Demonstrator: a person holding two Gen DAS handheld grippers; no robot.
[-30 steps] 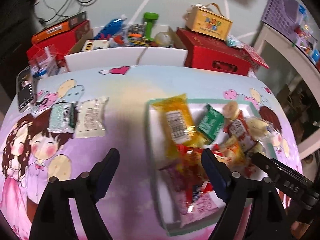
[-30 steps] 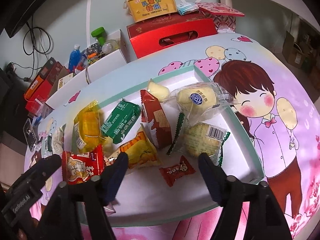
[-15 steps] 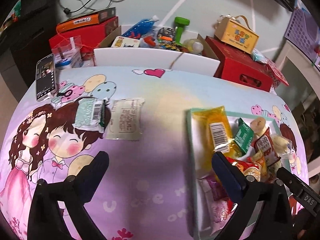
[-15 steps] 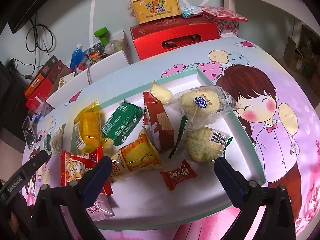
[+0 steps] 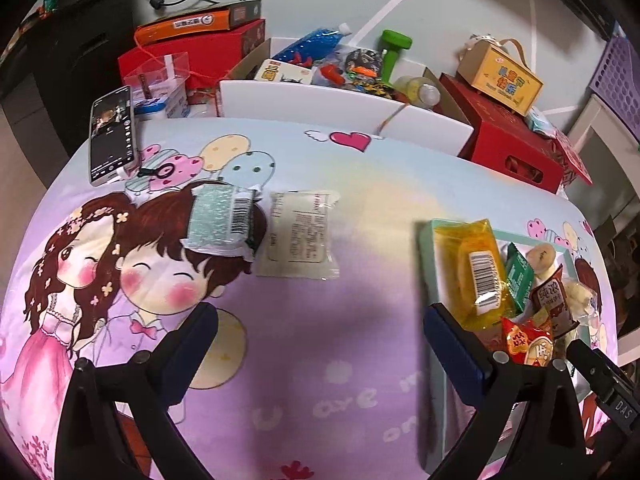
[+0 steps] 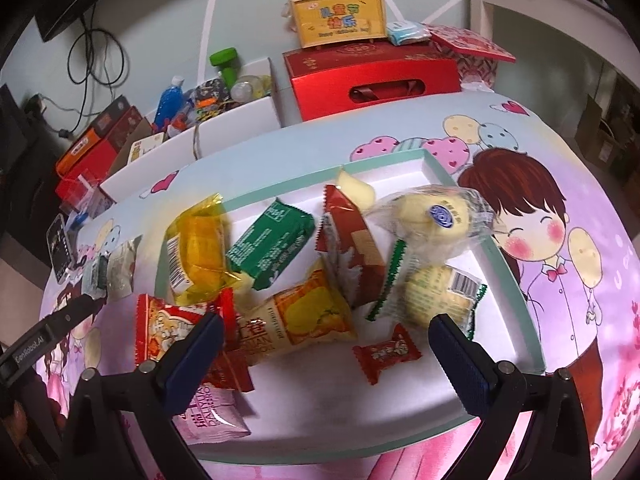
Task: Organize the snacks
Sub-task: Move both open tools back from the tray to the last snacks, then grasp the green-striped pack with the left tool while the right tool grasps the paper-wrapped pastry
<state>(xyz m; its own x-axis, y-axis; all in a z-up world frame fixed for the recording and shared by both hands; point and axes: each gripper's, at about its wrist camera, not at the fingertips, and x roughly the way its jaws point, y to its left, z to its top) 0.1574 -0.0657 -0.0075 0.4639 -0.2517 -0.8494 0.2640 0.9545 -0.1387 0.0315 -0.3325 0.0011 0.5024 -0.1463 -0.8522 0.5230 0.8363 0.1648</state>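
A white tray with a teal rim [image 6: 508,256] holds several snacks: a yellow pack [image 6: 196,252], a green pack [image 6: 272,248], an orange pack [image 6: 304,320], a small red candy [image 6: 386,354]. My right gripper [image 6: 320,354] is open and empty above the tray's front. Two snacks lie outside the tray on the cartoon tablecloth: a pale green pack [image 5: 220,220] and a clear white pack [image 5: 298,236]. My left gripper [image 5: 320,344] is open and empty over the cloth, nearer me than these two packs. The tray's left rim [image 5: 426,248] is to its right.
A phone [image 5: 112,136] lies at the table's far left. Behind the table stand a white box of odds and ends [image 5: 320,100], red boxes [image 5: 508,140] and a yellow carry box [image 6: 338,20]. The left gripper's arm shows in the right wrist view [image 6: 52,330].
My left gripper has swung left, away from the tray, and now faces the two loose packs. My right gripper has opened wider and stays over the tray.
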